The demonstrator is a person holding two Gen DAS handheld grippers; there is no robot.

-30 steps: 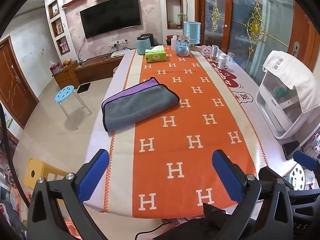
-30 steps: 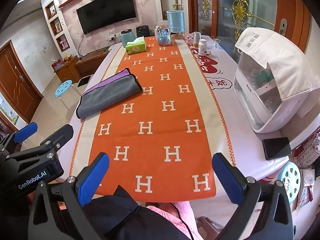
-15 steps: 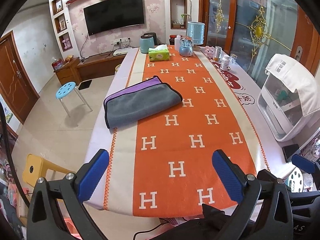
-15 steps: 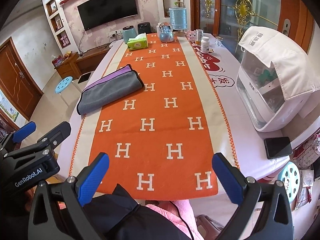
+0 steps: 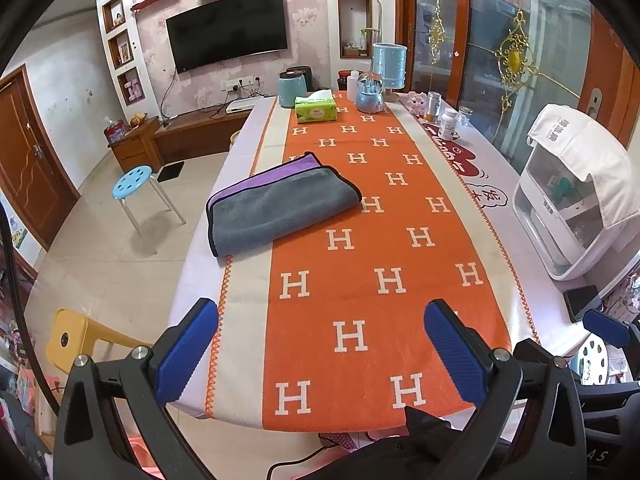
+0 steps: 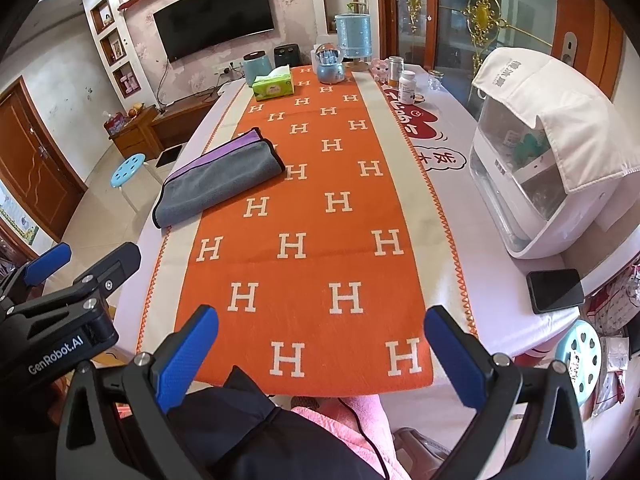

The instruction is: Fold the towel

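Observation:
A grey towel [image 5: 280, 206] with a purple inner side lies folded on the left part of the orange H-patterned runner [image 5: 380, 280]; it also shows in the right wrist view [image 6: 218, 178]. My left gripper [image 5: 320, 344] is open and empty, held above the table's near edge, well short of the towel. My right gripper [image 6: 320, 352] is open and empty, also back at the near edge. The left gripper's body [image 6: 60, 312] shows at the left of the right wrist view.
A white appliance under a cloth cover [image 6: 536, 168] stands on the right side, with a black phone [image 6: 556, 290] near it. A green tissue box [image 5: 316, 109], kettle, jars and bottles stand at the far end. Stools [image 5: 134, 178] stand on the floor left.
Both grippers have pulled back and risen slightly, so the towel and table look a little farther away. The towel has not moved. Both grippers stay open.

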